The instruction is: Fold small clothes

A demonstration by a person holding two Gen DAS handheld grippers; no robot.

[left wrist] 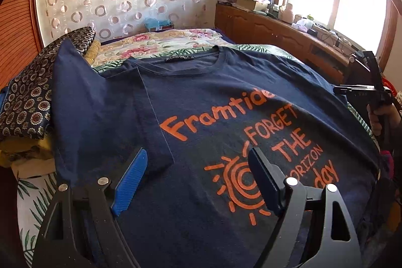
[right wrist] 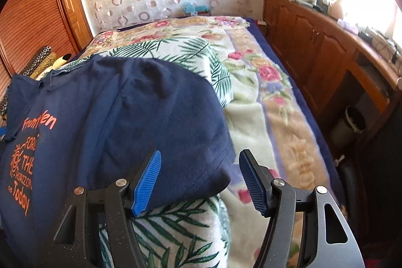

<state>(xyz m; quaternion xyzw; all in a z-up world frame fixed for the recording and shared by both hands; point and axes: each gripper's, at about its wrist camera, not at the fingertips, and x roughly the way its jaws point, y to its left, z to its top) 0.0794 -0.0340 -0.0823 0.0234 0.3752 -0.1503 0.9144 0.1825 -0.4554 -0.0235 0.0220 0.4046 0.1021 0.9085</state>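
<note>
A navy T-shirt (left wrist: 213,97) with orange print lies face up on the bed, collar at the far end. Its left sleeve (left wrist: 100,117) is folded in over the body. My left gripper (left wrist: 197,152) hovers open above the shirt's lower chest, one pad near the folded sleeve's edge, the other over the sun print, holding nothing. My right gripper (right wrist: 201,152) is open at the shirt's right sleeve (right wrist: 188,137); the sleeve's hem lies between the pads, which are not pressing on it. From the left wrist view the right gripper (left wrist: 364,92) shows at the shirt's right edge, in a hand.
The shirt rests on a palm-leaf towel (right wrist: 181,225) over a floral blanket (right wrist: 276,117). A pile of patterned fabric (left wrist: 27,102) sits at the shirt's left. A wooden cabinet (right wrist: 326,47) with clutter runs along the right, with a small bin (right wrist: 351,122) below it.
</note>
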